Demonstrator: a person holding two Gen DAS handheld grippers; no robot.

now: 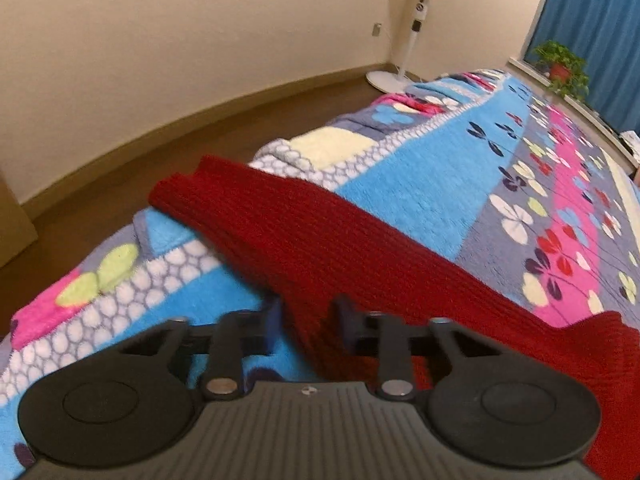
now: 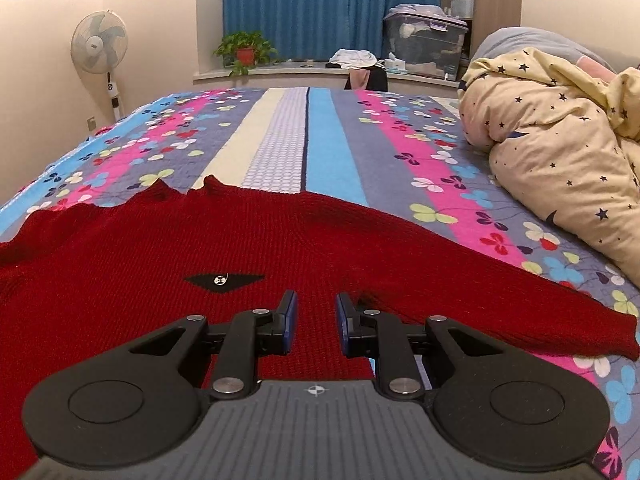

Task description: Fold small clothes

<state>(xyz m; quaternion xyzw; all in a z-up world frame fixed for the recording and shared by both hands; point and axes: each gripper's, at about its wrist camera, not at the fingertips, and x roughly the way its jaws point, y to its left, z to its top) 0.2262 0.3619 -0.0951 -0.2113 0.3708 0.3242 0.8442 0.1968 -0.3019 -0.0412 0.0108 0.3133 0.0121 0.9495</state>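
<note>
Covering most of both views, bed blanket, fleece, striped blue, pink, grey and cream with flower print. On it, near edge, lies red knit sweater, spread flat, one sleeve running out to the right in the right wrist view, the other sleeve reaching to the blanket's edge above the brown floor in the left wrist view. Small black diamond patch with a metal stud sits on the knit just ahead of the right gripper. Rumpled cream duvet with dark stars heaped at right side of bed, apart from sweater. Far end: blue curtain, window ledge with potted plant, clear storage box; white pedestal fan stands on floor by wall. Right gripper: fingers narrowly parted, blue pads flanking a strip of sweater fabric at its lower hem, knit filling the gap between them; pads look pressed in on the fabric. Left gripper: blurred, fingers drawn close, red knit lying between them at the sweater's lower edge where it meets blue blanket; left fingertip over blanket, right fingertip over knit. Grip appears closed on the fabric edge, though blur leaves contact unclear.
</note>
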